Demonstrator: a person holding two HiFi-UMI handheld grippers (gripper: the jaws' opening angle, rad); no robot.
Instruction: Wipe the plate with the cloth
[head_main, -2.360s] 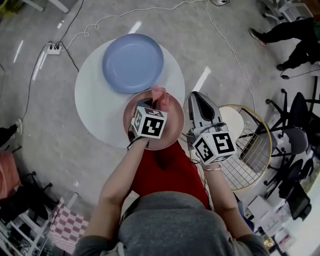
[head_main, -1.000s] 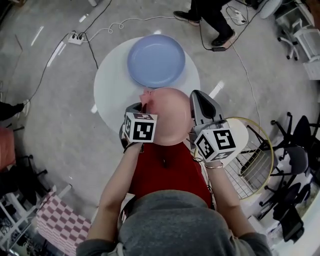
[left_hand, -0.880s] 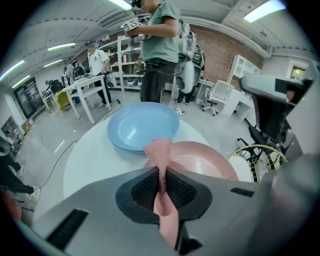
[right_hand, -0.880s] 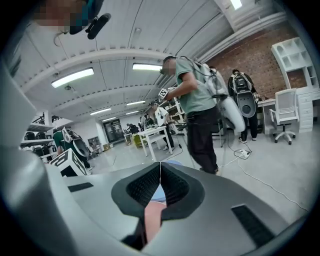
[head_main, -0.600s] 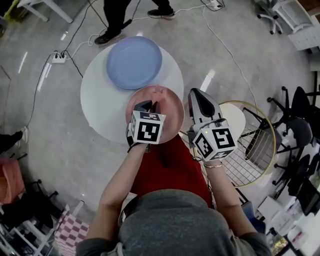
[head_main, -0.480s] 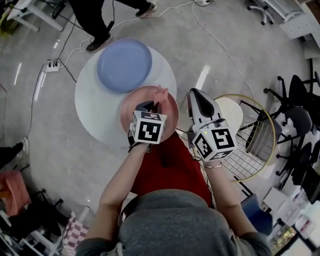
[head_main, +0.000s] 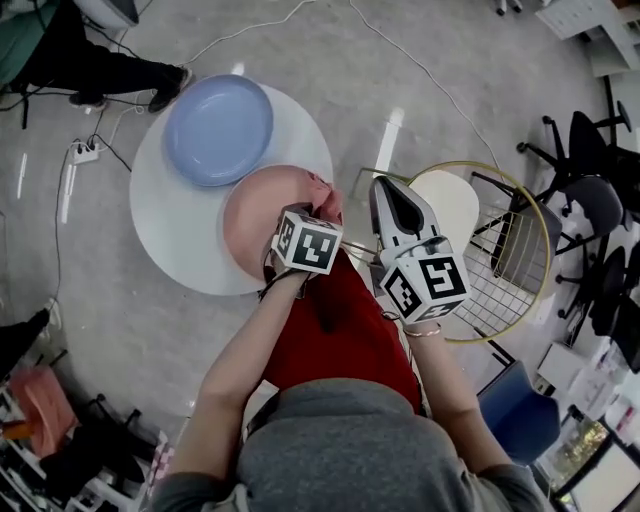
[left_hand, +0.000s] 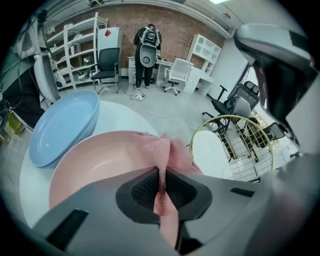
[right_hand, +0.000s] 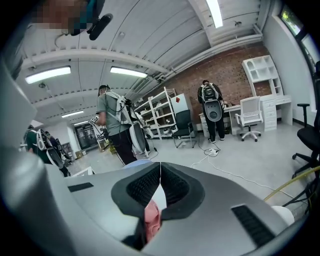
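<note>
Left hand-held gripper (left_hand: 161, 174) (head_main: 312, 208): jaws clamped on a strip of the pink mesh cloth (left_hand: 161, 150) (head_main: 320, 188), whose free end lies bunched on the right rim of the pink plate (left_hand: 95, 167) (head_main: 258, 222). Right hand-held gripper (right_hand: 160, 175) (head_main: 388, 192): jaws pressed together at the tips, held just right of the plate; a pink patch shows in the gap below the tips, which cannot be identified. Each gripper's cube bears black-and-white square markers, with no legible words. The pink plate sits on the near-right part of the round white desk (head_main: 165, 235) (left_hand: 125, 119), touching the blue plate (head_main: 218, 130) (left_hand: 60, 127) beyond it. To the right stands a gold-rimmed wire rack (head_main: 505, 290) (left_hand: 245, 150). Far off, a person (left_hand: 148, 47) stands at a brick wall
</note>
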